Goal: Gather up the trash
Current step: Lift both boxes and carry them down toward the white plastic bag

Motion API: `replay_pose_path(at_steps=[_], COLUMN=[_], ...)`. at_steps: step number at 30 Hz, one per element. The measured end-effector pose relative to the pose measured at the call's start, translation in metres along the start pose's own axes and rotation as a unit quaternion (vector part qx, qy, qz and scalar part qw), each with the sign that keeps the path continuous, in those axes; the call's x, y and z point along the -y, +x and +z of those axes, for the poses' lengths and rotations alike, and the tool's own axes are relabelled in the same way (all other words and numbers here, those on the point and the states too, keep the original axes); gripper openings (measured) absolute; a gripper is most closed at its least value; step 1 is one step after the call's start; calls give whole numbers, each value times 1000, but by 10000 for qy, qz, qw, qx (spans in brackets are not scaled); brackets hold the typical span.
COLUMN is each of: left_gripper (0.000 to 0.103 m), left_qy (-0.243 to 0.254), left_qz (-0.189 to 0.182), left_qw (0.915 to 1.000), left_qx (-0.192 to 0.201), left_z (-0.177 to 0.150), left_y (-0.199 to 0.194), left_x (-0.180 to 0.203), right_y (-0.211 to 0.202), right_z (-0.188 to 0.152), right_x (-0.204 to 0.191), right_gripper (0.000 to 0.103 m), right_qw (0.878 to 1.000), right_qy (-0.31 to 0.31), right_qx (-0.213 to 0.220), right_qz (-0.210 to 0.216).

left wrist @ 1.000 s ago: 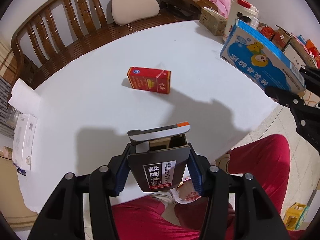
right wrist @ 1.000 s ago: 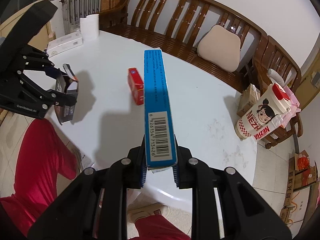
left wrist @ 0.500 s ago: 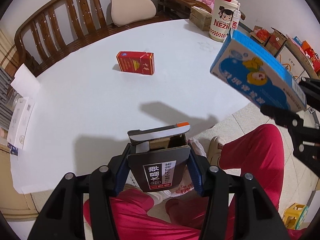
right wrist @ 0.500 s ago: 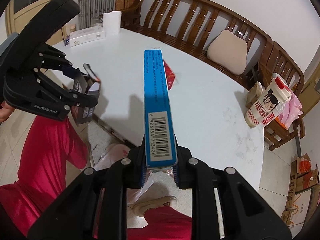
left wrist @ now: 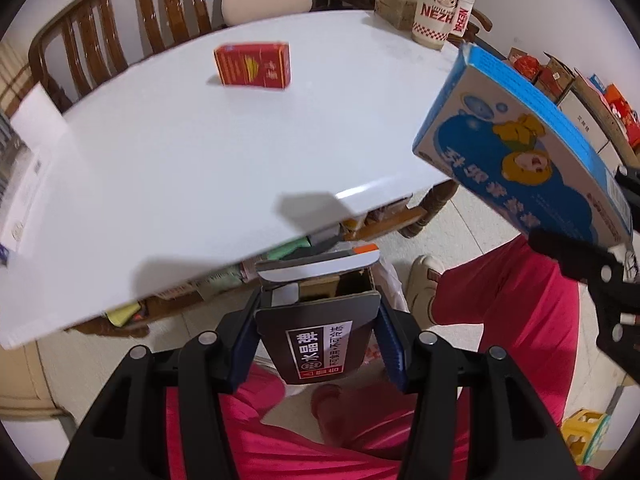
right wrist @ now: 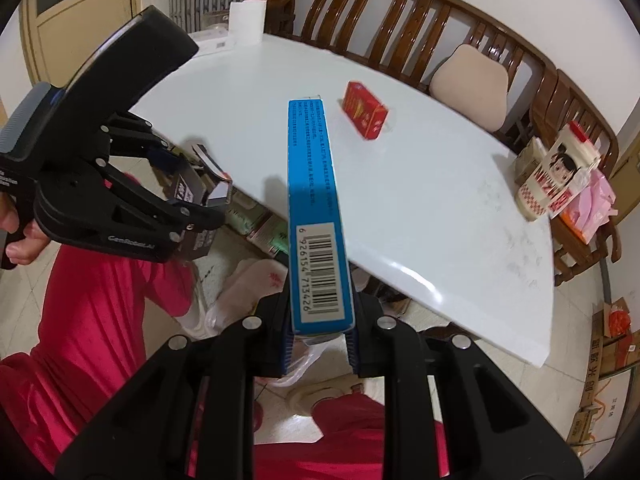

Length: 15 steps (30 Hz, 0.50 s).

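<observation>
In the left wrist view, the left gripper (left wrist: 318,344) sits at the lower centre of the frame, its jaws clamped on a small dark box (left wrist: 320,340) with an open top flap, held out past the near edge of the white tabletop (left wrist: 160,168) and over the person's red trousers (left wrist: 500,320). A white plastic bag (right wrist: 224,304) shows on the floor beneath, at the lower centre of the right wrist view, and it looks like the place for the trash. Up on the tabletop, in the upper middle of the frame, a red box (left wrist: 253,65) lies by itself, well apart from both grippers. At the right of the frame the right gripper (right wrist: 318,336) has its jaws set narrow on the thin edges of a flat blue box (right wrist: 316,208), which tilts out over the table's edge. The step in hand appears to be carrying two pieces off the table toward the bag. The next move calls for bringing each box over the bag's mouth, then widening the jaws to let it drop; the red box remains to be fetched.
</observation>
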<state>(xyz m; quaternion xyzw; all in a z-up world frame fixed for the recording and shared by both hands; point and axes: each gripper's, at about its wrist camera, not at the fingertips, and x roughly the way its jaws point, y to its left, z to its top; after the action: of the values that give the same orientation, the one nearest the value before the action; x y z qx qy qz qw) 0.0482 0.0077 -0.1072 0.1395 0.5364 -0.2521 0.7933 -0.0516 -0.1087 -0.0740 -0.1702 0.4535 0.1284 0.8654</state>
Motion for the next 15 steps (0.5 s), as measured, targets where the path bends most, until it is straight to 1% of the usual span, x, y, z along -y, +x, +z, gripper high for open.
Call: replay_pose_path(at_steps=[3, 7, 15], left_gripper=[51, 51, 51], left_qy=[-36, -76, 111], left_qz=[-14, -136, -65], left_qw=[10000, 9998, 9997], left_qx=[-57, -112, -192], left_z=[-8, -16, -28], left_y=[8, 15, 32], left_x=[1, 4, 16], right_y=[6, 13, 24], right_z=[-8, -17, -28], right_x=[-6, -12, -18], right_gripper=[21, 21, 21], right_qw=[10000, 9998, 9994], right_qy=[-16, 13, 95], right_qx=[-60, -156, -290], right_qz=[31, 97, 158])
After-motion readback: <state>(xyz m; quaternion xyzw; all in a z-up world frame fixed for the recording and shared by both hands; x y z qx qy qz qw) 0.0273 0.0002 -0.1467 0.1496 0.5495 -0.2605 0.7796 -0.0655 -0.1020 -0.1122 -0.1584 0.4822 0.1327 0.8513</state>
